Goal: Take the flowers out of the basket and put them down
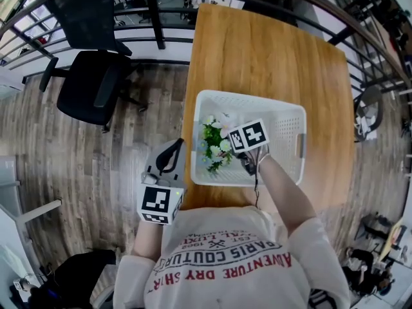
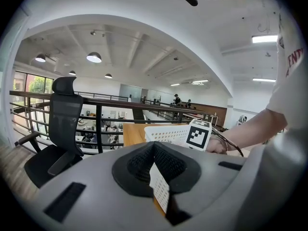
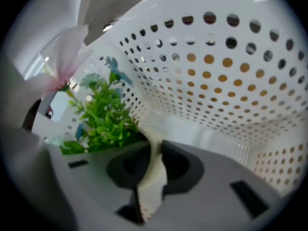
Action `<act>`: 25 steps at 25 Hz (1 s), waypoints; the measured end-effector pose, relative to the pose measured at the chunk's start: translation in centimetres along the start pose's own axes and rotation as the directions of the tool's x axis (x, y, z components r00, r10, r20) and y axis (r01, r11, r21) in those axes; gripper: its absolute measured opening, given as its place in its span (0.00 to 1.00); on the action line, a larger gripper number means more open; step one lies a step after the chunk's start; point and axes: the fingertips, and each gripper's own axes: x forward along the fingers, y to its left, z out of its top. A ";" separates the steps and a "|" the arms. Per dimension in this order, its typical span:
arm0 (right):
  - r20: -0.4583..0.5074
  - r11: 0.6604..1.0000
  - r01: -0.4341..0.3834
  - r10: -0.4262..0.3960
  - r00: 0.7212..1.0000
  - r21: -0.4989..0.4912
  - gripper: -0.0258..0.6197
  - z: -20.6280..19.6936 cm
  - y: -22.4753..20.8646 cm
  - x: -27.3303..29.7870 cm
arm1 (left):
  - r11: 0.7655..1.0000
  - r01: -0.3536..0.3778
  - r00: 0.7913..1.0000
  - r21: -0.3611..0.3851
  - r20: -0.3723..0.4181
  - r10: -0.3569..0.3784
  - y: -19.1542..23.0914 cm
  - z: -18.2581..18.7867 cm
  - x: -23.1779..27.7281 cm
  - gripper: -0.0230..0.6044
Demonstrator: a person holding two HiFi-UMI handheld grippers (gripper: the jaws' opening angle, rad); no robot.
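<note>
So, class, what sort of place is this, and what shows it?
Probably an open-plan office on a raised gallery: a black office chair, a metal railing with desks beyond it, and round ceiling lamps.

Wooden surface (image 1: pixel 270 50) is seen w/ one white perforated basket (image 1: pixel 286 118) set directly on it, nr front edge.

White basket (image 1: pixel 283 111) on wooden bench (image 1: pixel 270 50) w/ flowers (image 1: pixel 212 145) at its left side, R hand-held gripper (image 1: pixel 247 149) inside just beside them, L hand-held gripper (image 1: pixel 172 149) off bench's left edge.
</note>
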 end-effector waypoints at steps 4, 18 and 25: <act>0.068 0.999 0.016 -0.014 0.998 -0.034 0.18 0.9 0.5 -1.9 | 1.000 0.004 1.000 -0.005 0.017 -0.004 -1.3 1.1 -0.2 0.08; 0.436 0.989 0.076 -0.012 0.900 -0.130 0.18 1.8 -3.3 -18.7 | 0.996 -0.047 0.994 0.082 0.099 0.039 -11.7 4.2 0.3 0.08; 0.578 0.975 0.162 -0.045 0.815 -0.153 0.18 -1.0 -8.9 -28.7 | 0.992 -0.021 0.989 0.123 0.148 0.002 -21.3 5.9 2.6 0.08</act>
